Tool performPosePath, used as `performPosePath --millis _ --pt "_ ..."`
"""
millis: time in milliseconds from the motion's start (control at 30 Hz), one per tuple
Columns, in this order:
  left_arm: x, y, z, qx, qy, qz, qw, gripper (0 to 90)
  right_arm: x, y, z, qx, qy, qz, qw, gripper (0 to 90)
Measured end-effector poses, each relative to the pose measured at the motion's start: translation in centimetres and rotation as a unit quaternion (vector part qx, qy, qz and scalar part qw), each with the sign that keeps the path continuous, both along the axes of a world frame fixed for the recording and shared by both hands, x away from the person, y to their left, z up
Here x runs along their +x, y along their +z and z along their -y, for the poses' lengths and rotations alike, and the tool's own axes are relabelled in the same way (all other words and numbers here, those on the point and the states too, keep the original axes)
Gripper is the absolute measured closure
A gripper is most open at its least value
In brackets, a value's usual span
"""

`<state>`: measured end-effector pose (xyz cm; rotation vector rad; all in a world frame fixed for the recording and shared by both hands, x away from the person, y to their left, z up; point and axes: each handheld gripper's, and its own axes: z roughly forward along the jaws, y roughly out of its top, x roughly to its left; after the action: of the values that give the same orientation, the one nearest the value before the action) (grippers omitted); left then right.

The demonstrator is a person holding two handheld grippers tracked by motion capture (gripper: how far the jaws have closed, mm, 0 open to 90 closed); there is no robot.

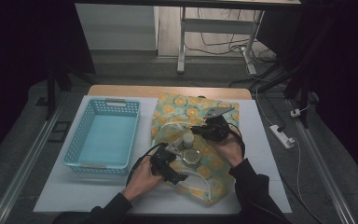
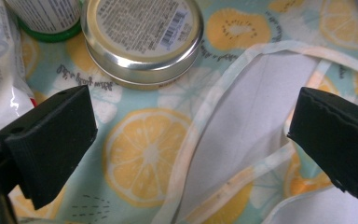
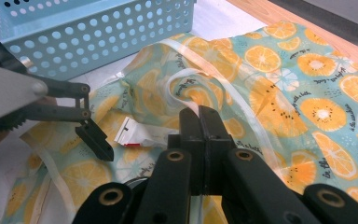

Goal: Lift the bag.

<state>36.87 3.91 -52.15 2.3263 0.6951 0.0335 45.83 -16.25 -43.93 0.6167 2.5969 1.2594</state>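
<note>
High view: a fruit-print bag lies on the table beside an empty blue basket. A tin and a small bottle rest on the bag. The right gripper sits at the bag's upper part; the left gripper is low at its near edge, just left of the tin. The step in hand looks like opening the bag, one gripper holding a strap while the other goes for the mouth.

Left gripper view: the jaws stand wide apart with nothing between them, over the bag's pale-lined opening and its white trim. The tin lies just ahead, the bottle touching it, a white packet at the left. The next move probably calls for lowering onto the trim and pinching one layer only. The tin's label carries fine print and a barcode, too small to read; cursive script on the fabric is illegible.

Right gripper view: its jaws are pressed together on a white strap of the bag. The other gripper hovers open beyond, the basket behind.
</note>
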Motion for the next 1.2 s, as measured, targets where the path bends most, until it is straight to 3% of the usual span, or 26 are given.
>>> performPosePath --millis 133,300,467,567,733,933,1100,1200 --pt "0.1 -0.5 0.2 0.003 0.002 -0.002 1.0000 1.7 0.0 0.0 0.0 0.000 0.000 0.001 1.0000 90.0" --pt "0.3 -1.1 0.5 0.023 0.000 0.005 0.9997 1.7 0.0 -0.1 -0.1 -0.001 0.002 0.000 1.0000 90.0" --pt "0.4 -1.4 0.6 0.035 0.001 0.017 0.9992 1.3 0.0 -0.1 0.0 -0.002 0.002 0.000 1.0000 90.0" --pt "0.4 -1.5 0.8 0.055 -0.001 0.036 0.9978 2.0 0.0 -0.1 -0.1 -0.002 0.002 -0.001 1.0000 90.0" --pt "0.5 -1.4 0.8 0.060 -0.003 0.034 0.9976 3.8 0.0 -0.2 -0.1 -0.002 0.001 -0.001 1.0000 90.0" --pt "0.8 -0.9 0.3 0.064 0.004 0.030 0.9975 18.4 0.0 -0.2 -0.1 -0.003 0.000 -0.002 1.0000 90.0" --pt "0.9 -0.5 0.1 0.064 0.006 0.028 0.9976 36.9 0.0 -0.2 -0.2 -0.003 0.001 -0.002 1.0000 90.0" --pt "0.8 -0.4 0.1 0.059 0.007 0.024 0.9980 53.2 0.0 -0.3 -0.2 -0.003 0.001 -0.003 1.0000 90.0"
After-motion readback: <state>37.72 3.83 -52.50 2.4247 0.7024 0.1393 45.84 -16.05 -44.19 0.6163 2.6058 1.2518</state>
